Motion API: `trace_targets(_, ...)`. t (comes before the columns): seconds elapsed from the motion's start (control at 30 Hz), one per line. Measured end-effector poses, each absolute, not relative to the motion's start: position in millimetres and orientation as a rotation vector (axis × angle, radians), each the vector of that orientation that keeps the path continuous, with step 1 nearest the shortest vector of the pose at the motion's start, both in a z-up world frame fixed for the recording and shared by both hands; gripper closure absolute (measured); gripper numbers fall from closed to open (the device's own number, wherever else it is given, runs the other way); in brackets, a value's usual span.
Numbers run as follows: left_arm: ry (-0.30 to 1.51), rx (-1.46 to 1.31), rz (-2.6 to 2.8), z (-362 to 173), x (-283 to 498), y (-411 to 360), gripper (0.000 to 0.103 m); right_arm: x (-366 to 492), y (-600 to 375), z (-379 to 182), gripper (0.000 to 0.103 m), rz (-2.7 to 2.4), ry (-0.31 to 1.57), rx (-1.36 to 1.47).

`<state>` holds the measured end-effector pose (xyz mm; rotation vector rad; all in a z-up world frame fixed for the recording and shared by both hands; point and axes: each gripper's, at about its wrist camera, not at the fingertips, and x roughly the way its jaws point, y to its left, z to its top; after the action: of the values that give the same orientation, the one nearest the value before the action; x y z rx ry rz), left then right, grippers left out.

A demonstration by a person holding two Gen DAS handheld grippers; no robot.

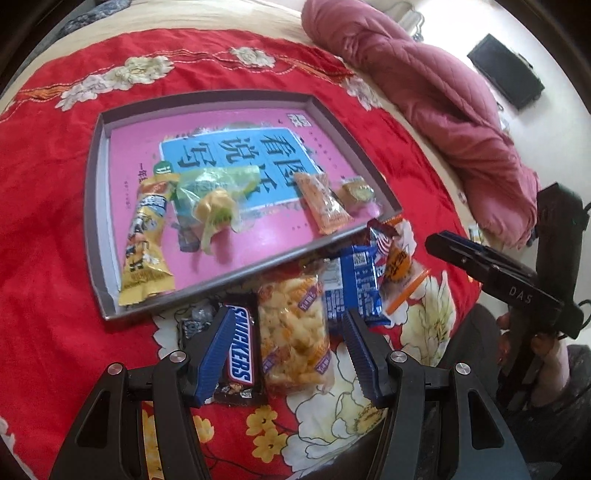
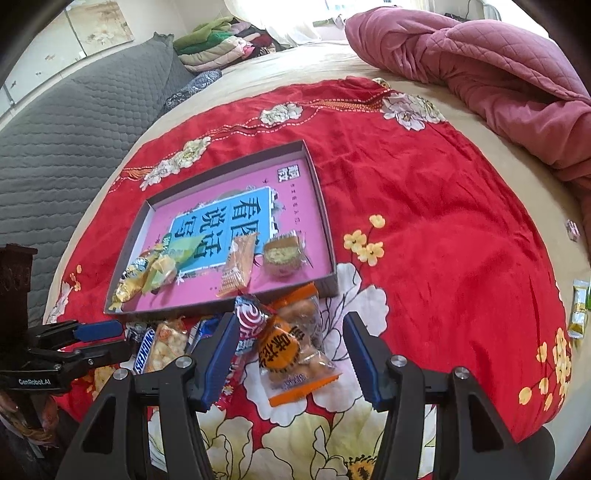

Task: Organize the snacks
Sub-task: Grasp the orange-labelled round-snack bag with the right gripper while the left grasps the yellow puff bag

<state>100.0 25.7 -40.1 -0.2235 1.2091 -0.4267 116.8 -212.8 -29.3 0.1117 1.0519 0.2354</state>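
The left gripper [image 1: 286,350] has its blue fingers wide apart over a clear packet of yellow puffed snacks [image 1: 291,332], with a brown Snickers bar [image 1: 240,350] beside. The right gripper [image 2: 291,356], also open, is above an orange-edged packet of round cakes [image 2: 295,350]. Both packets lie before the shallow grey cardboard tray [image 1: 94,206] on the red flowered cloth [image 2: 424,221].

This place is a bedroom in a home. The work surface is a wide bed [image 2: 303,62] with a beige sheet, and over it lies a red blanket [image 2: 424,206] with flower pattern. A pink quilted duvet [image 2: 498,62] is bunched at one side. A grey padded headboard [image 2: 74,122] stands behind, and folded blankets and clothes [image 2: 221,40] are stacked near a bright curtained window [image 2: 295,18].
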Motion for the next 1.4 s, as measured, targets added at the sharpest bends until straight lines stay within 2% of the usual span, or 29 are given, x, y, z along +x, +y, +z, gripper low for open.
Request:
trace_targets(0.8, 1.288, -0.205, -0.463, -73, 101, 6, 0.041, 109, -200, -75, 0.045, 0.269, 1.145, -0.034)
trace_targets(0.93, 1.287, -0.207, -0.465, -74, 101, 5, 0.041, 110, -195, -79, 0.039, 0.281, 1.146, -0.053)
trace_targets(1.4, 1.272, -0.265, -0.468, -82, 105, 7, 0.041, 119, -188, -93, 0.039, 0.295, 1.153, -0.070)
